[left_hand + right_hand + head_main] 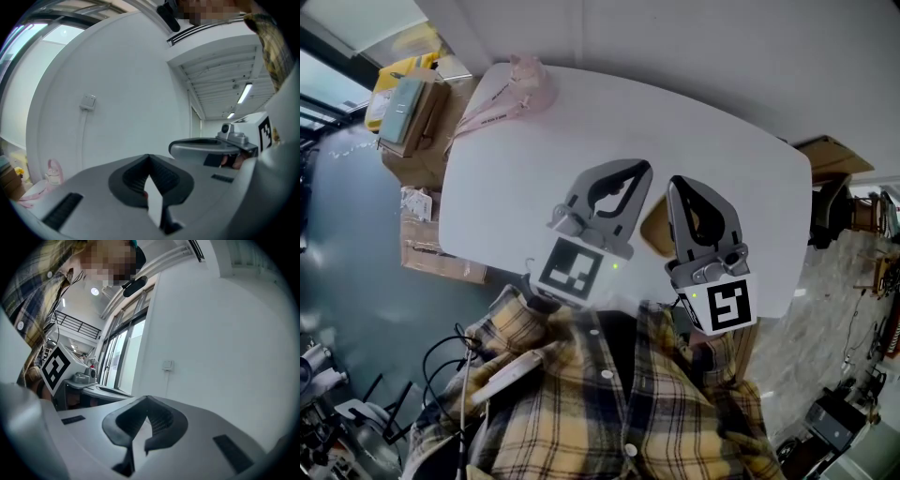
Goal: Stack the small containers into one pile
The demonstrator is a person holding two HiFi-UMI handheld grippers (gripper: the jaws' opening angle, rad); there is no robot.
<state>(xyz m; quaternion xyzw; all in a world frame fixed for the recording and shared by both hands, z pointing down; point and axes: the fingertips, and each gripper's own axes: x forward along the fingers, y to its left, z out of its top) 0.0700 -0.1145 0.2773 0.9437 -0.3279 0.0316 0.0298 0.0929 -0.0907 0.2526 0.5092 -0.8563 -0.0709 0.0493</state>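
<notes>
Left tool (637, 171) and right tool (675, 185), each clamped shut on nothing, hover above a white table (525, 141) beside cardboard boxes (427, 251)

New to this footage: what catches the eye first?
Two grey grippers, the left gripper and the right gripper, are held side by side above a white table, both shut on nothing. A pink item lies at the table's far left corner; a plaid shirt fills the foreground.

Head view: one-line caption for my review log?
Left gripper and right gripper, shut and empty, above a white table; pink item at far corner.
</notes>
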